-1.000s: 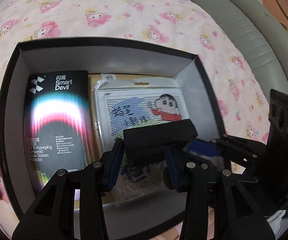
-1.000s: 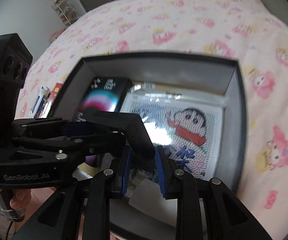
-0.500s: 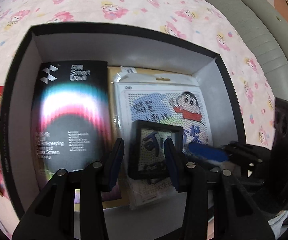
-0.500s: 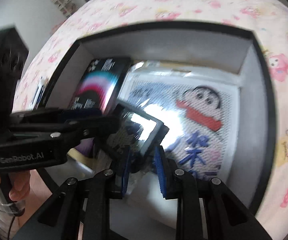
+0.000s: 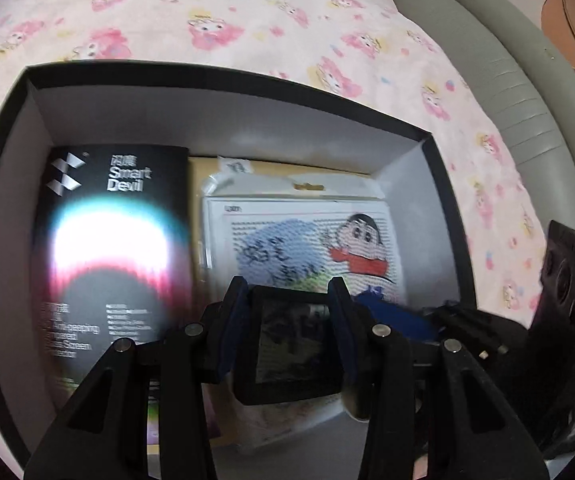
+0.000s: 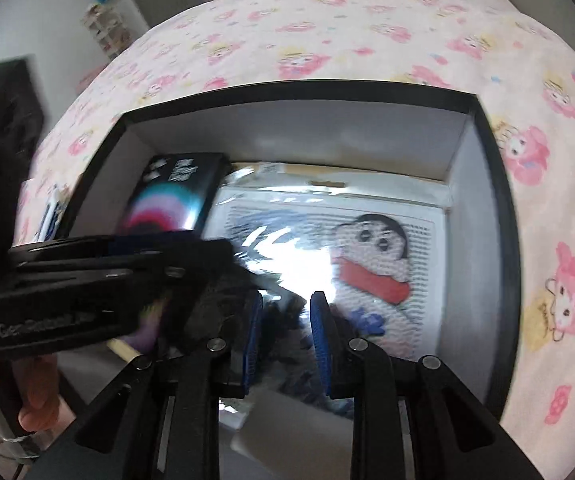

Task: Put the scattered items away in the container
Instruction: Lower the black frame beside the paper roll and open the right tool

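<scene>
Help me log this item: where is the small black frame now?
In the left wrist view, the small black frame sits between the left gripper fingers, inside the box, over the cartoon packet.

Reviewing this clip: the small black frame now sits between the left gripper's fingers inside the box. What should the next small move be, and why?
Probably lift the left gripper straight up and back out of the box. The small black frame already appears to lie flat on the cartoon packet, beside the Smart Devil package; whether its fingers grip it is unclear. The right gripper is open, holding nothing.
</scene>
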Demonstrator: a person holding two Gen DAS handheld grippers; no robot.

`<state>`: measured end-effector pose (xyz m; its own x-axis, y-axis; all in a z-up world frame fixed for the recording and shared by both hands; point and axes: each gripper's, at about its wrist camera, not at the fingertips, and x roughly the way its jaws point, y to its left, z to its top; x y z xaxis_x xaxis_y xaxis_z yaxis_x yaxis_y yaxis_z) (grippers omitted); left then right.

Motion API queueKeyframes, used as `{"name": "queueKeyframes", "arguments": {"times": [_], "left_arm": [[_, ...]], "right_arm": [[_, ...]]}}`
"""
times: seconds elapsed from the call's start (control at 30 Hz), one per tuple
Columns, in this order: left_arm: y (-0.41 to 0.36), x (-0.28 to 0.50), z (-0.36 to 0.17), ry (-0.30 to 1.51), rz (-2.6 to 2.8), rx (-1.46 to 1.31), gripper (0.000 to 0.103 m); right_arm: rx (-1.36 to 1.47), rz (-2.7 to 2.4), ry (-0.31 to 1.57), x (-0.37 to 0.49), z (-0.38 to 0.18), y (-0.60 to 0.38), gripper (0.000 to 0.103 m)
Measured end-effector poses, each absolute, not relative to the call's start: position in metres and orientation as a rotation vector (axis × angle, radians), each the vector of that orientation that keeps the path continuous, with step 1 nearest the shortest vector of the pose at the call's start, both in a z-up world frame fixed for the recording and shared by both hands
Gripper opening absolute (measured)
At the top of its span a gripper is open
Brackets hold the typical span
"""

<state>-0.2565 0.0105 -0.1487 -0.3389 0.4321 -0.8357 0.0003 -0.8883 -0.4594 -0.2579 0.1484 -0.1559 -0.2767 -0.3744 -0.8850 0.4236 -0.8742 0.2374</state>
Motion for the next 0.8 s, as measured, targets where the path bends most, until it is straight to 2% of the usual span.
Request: {"name": "queueKeyframes", "arguments": {"times": [0.1,0.3,0.4,0.53,0.6,0.8], "left_arm": [[0.012,-0.254,-0.149,-0.537,2.281,-1.646,0.042],[0.005,-0.233,-0.149,-0.634,2.127,-1.706,0.044],[0.005,-0.234,-0.139,-0.564,2.233,-1.640,0.044],[0.016,-0.243,-0.144,-0.496,2.292,-1.596,0.041],[0.019,-0.246,-0.146,-0.467,2.312,-1.599,0.036],[0.018,-0.246,-0.150,-0.575,2.212,-1.579,0.032]], "right_arm": [[1.485,-2.158,0.090,-0.254,-0.159,0.142,0.023],[1.544,-2.116,-0.007,-0.246,-0.157,0.160,0.023],[1.524,-2.160,0.003,-0.244,-0.155,0.164,0.023],[1.482,-2.238,0.014,-0.254,-0.150,0.156,0.023],[1.492,-2.235,0.012,-0.255,-0.151,0.155,0.023],[1.527,-2.151,-0.023,-0.253,-0.160,0.150,0.023]]}}
